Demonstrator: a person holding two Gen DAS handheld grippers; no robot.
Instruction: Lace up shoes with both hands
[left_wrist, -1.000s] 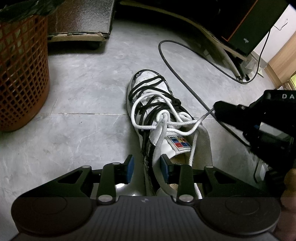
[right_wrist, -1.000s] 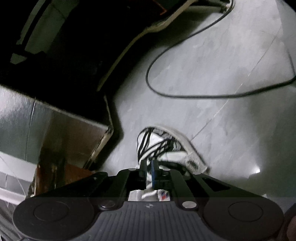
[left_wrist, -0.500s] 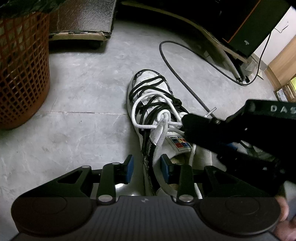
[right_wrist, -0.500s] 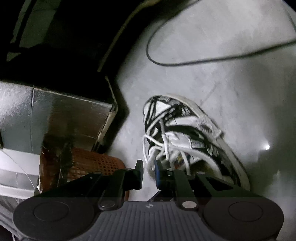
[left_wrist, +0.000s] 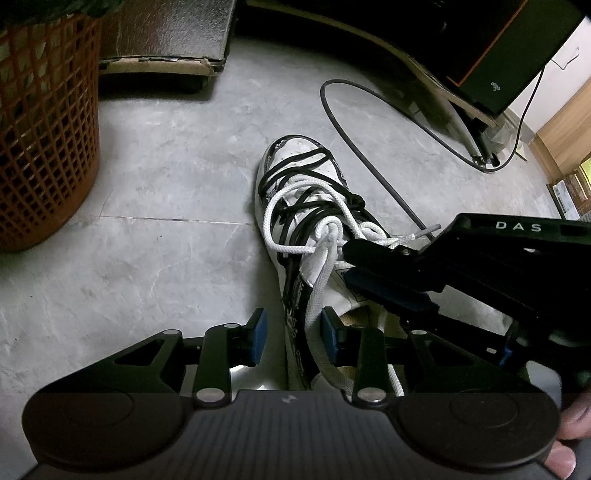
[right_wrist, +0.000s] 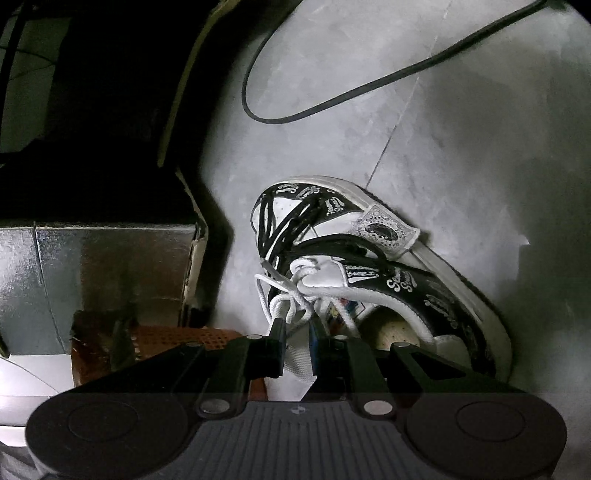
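Observation:
A white and black shoe (left_wrist: 306, 162) lies on the grey floor, toe away from me, with black laces and a white rope lace tied in a knot (left_wrist: 328, 229). My left gripper (left_wrist: 293, 334) is open at the shoe's collar. The black side wall and a flat white strap (left_wrist: 319, 291) run between its blue pads. My right gripper (left_wrist: 349, 264) reaches in from the right, its tips just beside the knot. In the right wrist view the right gripper (right_wrist: 297, 332) has its jaws a little apart, with the knot (right_wrist: 304, 277) just ahead and the white strap showing in the gap. The lace's loose end (left_wrist: 428, 230) lies free.
An orange mesh basket (left_wrist: 44, 140) stands at the left. A foil-covered box (left_wrist: 166, 33) sits behind it. A black cable (left_wrist: 369, 155) loops over the floor right of the shoe. Dark furniture (left_wrist: 498, 55) fills the far right. A person's fingers (left_wrist: 569, 435) hold the right handle.
My right gripper let go of the lace's end, opened a little, rolled and came down over the shoe beside the knot. The left gripper and the shoe kept still.

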